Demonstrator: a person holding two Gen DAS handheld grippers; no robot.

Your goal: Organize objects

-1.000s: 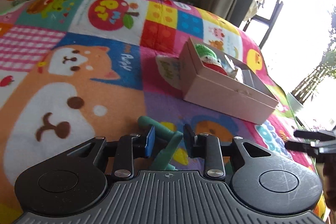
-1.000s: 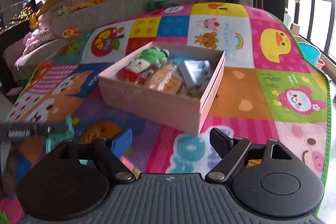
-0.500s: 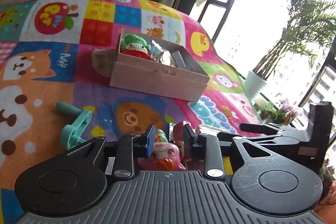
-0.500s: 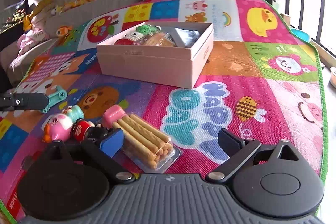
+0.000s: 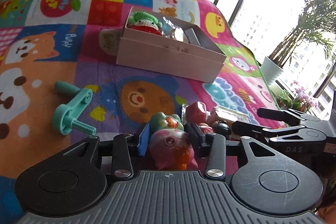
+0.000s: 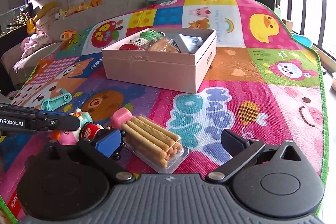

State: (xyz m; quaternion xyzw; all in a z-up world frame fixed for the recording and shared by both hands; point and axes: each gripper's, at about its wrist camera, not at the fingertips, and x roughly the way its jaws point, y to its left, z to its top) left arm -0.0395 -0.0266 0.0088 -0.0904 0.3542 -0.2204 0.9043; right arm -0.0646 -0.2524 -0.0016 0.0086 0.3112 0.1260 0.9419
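A pink open box (image 5: pixel 168 60) (image 6: pixel 155 72) on the play mat holds a knitted doll (image 5: pixel 145 23), a snack pack and a grey item. My left gripper (image 5: pixel 170 135) is open, its jaws on either side of a pink pig toy (image 5: pixel 172 148) lying on the mat; whether the pads touch it I cannot tell. A red figure (image 5: pixel 196 111) and a black toy lie beside it. My right gripper (image 6: pixel 170 140) is wide open around a clear tray of biscuit sticks (image 6: pixel 153 138).
A teal crank handle (image 5: pixel 71 110) (image 6: pixel 56 100) lies on the mat to the left. The mat's green edge (image 6: pixel 321 81) runs along the right, with a window and potted plants beyond. Plush toys sit on a sofa at the back left.
My left gripper has swung right from the teal crank to the pink pig toy. My right gripper has dropped low toward the biscuit sticks.
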